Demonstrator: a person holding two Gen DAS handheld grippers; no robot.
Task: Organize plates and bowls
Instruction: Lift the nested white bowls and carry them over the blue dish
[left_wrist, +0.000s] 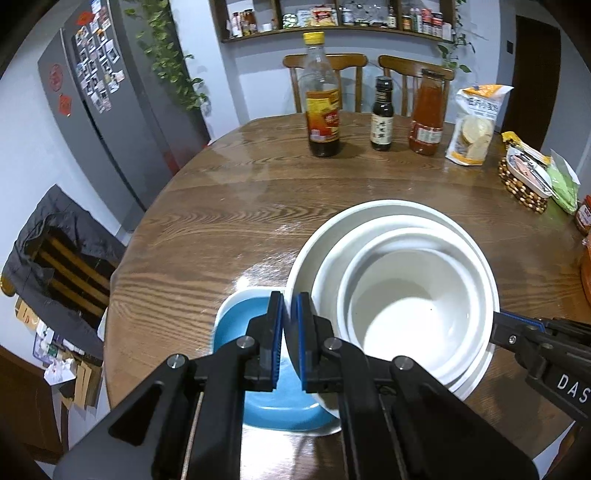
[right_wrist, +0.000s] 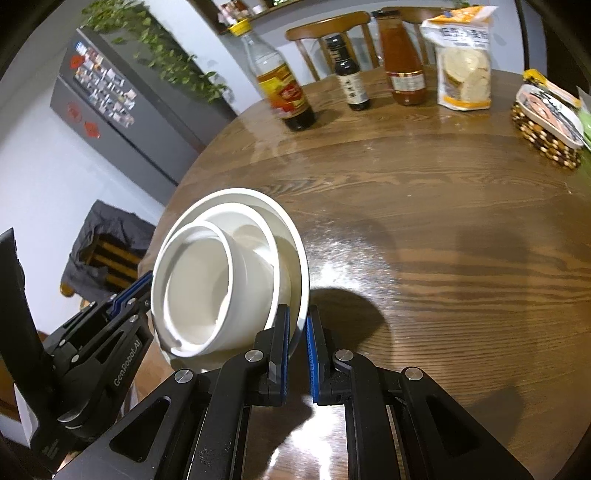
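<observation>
- So both grippers are clamped on the same thing here: a nested stack of white bowls (left_wrist: 406, 295), three deep, smallest one innermost.
- The left gripper (left_wrist: 287, 314) has its jaws pinched tight on the rim of the biggest bowl on one side; the right gripper (right_wrist: 297, 328) pinches the opposite rim, jaws nearly together with just the wall between them.
- Two-sided grip makes sense to me: that stack looks heavy and would tip if held from one edge.
- In the right wrist view the stack looks tilted and seems to hang clear of the table (right_wrist: 443, 240), shadow underneath.
- A blue plate (left_wrist: 266, 402) sits at the table's near edge, right under the left gripper and partly under the stack. My guess is that's where the bowls go.
- Bottles and snacks at the far edge are well apart.
</observation>
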